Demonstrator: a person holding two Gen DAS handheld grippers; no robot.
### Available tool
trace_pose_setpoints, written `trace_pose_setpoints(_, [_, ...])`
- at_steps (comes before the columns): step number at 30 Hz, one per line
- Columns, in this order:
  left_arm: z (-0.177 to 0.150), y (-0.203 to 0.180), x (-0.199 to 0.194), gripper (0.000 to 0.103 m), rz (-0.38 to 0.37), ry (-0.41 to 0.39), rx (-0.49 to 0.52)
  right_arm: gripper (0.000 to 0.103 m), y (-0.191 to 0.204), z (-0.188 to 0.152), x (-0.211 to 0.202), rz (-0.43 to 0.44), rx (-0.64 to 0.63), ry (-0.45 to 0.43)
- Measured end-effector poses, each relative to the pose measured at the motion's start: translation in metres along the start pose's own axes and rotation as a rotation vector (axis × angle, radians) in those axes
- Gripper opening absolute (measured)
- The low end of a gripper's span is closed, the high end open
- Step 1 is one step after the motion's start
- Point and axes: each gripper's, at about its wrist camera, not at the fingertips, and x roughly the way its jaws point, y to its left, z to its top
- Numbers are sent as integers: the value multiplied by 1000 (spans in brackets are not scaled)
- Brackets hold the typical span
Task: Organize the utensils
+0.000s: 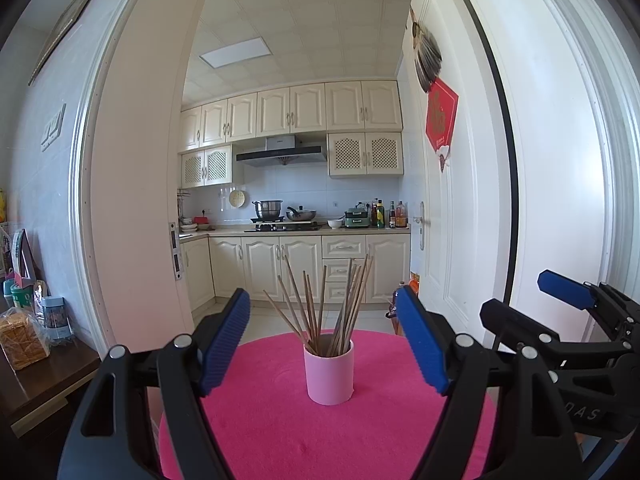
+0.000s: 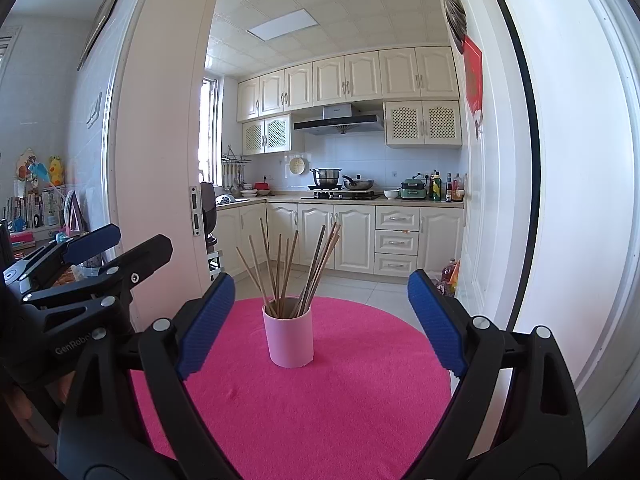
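A pink cup [image 1: 329, 376] stands upright on a round table with a pink cloth [image 1: 280, 432], holding several wooden chopsticks [image 1: 316, 304] that fan out of its top. My left gripper [image 1: 325, 344] is open and empty, its blue pads on either side of the cup, short of it. In the right wrist view the cup [image 2: 289, 338] and chopsticks [image 2: 296, 268] stand on the cloth [image 2: 320, 400]. My right gripper [image 2: 320, 322] is open and empty, just short of the cup. The right gripper also shows in the left view [image 1: 532, 300], and the left gripper in the right view [image 2: 120, 246].
A dark wooden sideboard [image 1: 44, 384] with a bread bag and jars stands at the left. An open white door [image 1: 448, 220] is at the right, with bottles on the floor [image 2: 450, 276]. A kitchen with cabinets [image 2: 352, 240] lies beyond the doorway.
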Motion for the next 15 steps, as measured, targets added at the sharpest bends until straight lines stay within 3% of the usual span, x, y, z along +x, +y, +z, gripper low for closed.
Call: trace_pose_setpoints(15, [-1,-1,-2,74,-4,-1,6,87,-2,0,0,0,0,2])
